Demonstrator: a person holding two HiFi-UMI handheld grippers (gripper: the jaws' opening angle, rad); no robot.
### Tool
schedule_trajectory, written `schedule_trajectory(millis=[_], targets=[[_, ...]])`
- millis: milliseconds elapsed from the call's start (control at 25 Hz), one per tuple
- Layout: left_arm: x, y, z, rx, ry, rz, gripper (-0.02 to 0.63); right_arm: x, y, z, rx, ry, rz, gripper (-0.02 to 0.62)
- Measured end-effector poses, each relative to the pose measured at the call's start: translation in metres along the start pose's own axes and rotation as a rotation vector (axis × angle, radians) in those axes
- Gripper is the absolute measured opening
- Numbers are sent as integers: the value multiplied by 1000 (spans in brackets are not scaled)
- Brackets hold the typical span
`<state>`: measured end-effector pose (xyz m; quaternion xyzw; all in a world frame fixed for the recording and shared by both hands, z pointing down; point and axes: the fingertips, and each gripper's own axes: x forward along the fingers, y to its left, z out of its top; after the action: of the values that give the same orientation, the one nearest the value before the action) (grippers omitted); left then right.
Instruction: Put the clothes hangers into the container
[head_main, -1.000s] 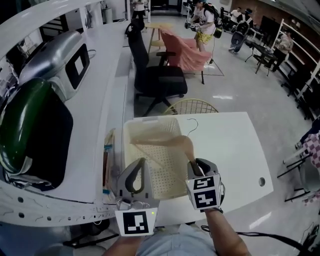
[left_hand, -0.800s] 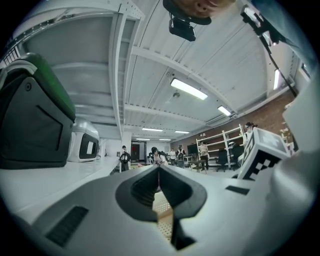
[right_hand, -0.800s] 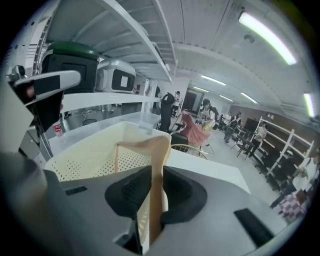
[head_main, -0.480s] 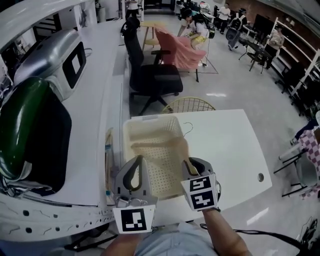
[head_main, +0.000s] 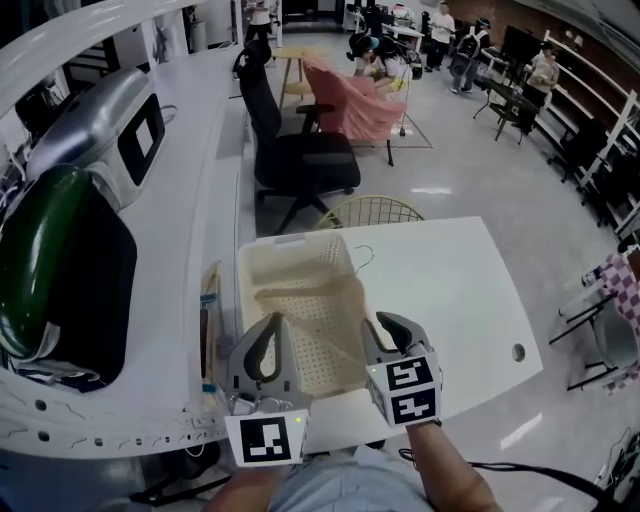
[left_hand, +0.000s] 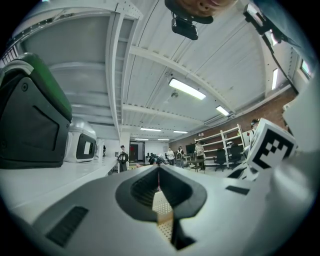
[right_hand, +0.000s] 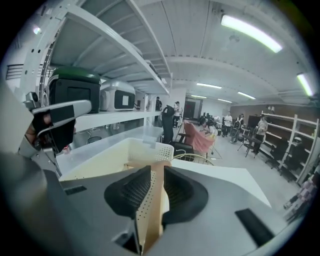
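Right claw (right_hand: 153, 176) opening, end of wooden hanger (head_main: 300, 295) between its jaws, over basket (head_main: 290, 243); left claw (left_hand: 159, 174) closed, empty.

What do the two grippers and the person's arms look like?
Both the left gripper and right gripper have rounded grey bodies with black ribbed pads. Each carries a white cube with black square markers. A black cable trails by the right arm. The forearms are bare. The right gripper's jaws are opening, with a wooden hanger between them.
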<state>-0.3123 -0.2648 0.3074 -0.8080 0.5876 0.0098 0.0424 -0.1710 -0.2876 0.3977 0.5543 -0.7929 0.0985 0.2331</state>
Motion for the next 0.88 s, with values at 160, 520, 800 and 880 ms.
schedule_trajectory(millis=[160,520,800,880], targets=[[1,-11,5,15,5,15,12,-19,-20,12,32,-96,3,87],[-1,-20,22,107,-53,52,12,-57,-73,24,30,-326,30,24],[-6,-38,28,129,-53,64,12,-72,-90,30,36,-390,50,12],[-6,-42,31,130,-57,67,11,-74,-90,31,26,-398,57,12]])
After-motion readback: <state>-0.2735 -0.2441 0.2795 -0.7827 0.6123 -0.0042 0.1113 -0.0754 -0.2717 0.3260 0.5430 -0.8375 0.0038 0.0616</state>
